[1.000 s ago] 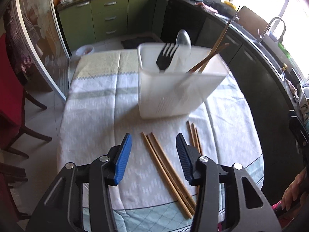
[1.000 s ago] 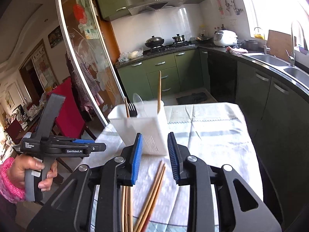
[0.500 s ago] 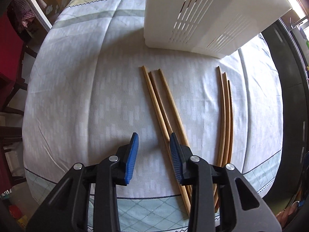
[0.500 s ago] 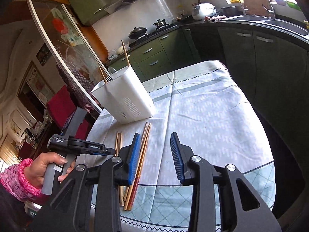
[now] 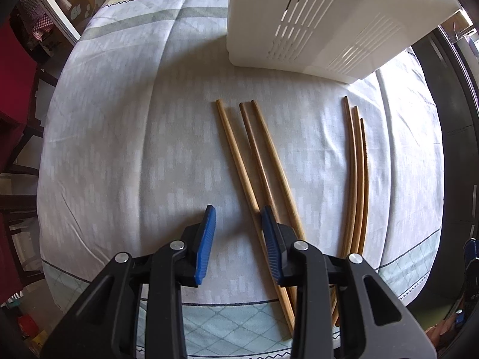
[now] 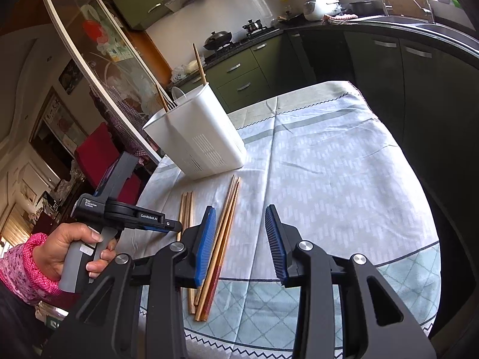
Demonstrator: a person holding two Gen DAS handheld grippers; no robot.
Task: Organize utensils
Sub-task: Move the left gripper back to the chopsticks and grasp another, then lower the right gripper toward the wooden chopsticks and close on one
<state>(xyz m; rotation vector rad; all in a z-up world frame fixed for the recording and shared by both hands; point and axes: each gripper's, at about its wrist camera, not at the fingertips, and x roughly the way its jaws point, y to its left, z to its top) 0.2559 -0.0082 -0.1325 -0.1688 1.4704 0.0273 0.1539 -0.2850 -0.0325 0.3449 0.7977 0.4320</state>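
Two sets of three wooden chopsticks lie on the clothed table: a lighter set (image 5: 260, 161) (image 6: 187, 209) and a darker, red-ended set (image 5: 356, 179) (image 6: 229, 206). Behind them stands the white slotted utensil holder (image 5: 314, 21) (image 6: 197, 137), with chopsticks, a fork and a spoon in it. My left gripper (image 5: 238, 236) (image 6: 175, 226) points straight down, low over the near end of the lighter set. It is open, and the leftmost stick runs just inside its right pad. My right gripper (image 6: 241, 233) is open, angled down at the table. The darker set passes just inside its left pad.
The tablecloth's (image 6: 329, 179) checked border and the table's front edge lie just under both grippers. A hand in a pink sleeve (image 6: 71, 248) holds the left gripper. Red chairs (image 6: 98, 152) and a glass door stand to the left. Dark green kitchen cabinets (image 6: 419, 74) run along the right.
My left gripper dropped from holder height to just above the chopsticks, and its jaws narrowed. My right gripper sank and tilted toward the table, its jaws a little wider.
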